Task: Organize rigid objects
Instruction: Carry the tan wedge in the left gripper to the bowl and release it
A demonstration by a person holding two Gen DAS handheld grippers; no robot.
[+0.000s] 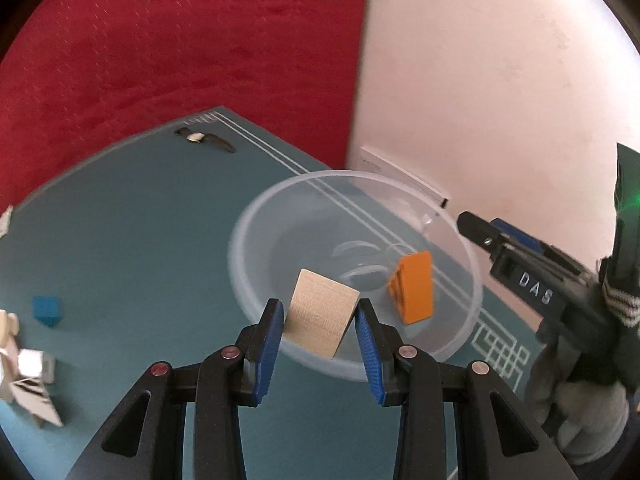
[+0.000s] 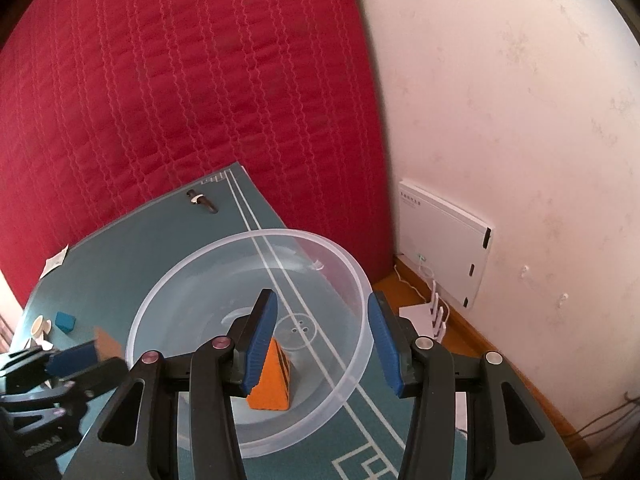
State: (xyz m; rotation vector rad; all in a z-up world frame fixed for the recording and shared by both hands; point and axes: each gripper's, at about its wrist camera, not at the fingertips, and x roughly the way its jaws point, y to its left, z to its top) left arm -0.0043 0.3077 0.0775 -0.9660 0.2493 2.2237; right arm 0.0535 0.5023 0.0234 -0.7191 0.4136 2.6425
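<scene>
1. Left wrist view: the left gripper [image 1: 320, 320] pinches a pale wooden block [image 1: 322, 312] between its blue pads, tilted, held over the near rim of a clear bowl [image 1: 460, 236].
2. An orange wedge [image 1: 414, 290] already lies inside the bowl, toward its right side.
3. A blue cube [image 1: 47, 310] sits on the teal mat [image 1: 140, 220] well to the left of the bowl, near the mat's left edge. White and patterned pieces [image 1: 28, 376] lie at the near left edge; what they are is unclear.
4. The right gripper [image 1: 476, 226] reaches in from the right, its tip near the bowl's right rim.
5. Right wrist view: the right gripper [image 2: 322, 340] hangs over the bowl [image 2: 360, 272] with its jaws moderately apart and nothing between them. The orange wedge [image 2: 272, 384] lies below, partly behind the left pad [image 2: 262, 344].
6. The left gripper [image 2: 76, 360] with its block [image 2: 106, 344] is just outside the bowl's left rim. The blue cube [image 2: 65, 320] stays near the mat's [image 2: 120, 248] left edge.
7. Progress, as a judgement: one piece is in, one is about to go in, and at least the cube remains.
</scene>
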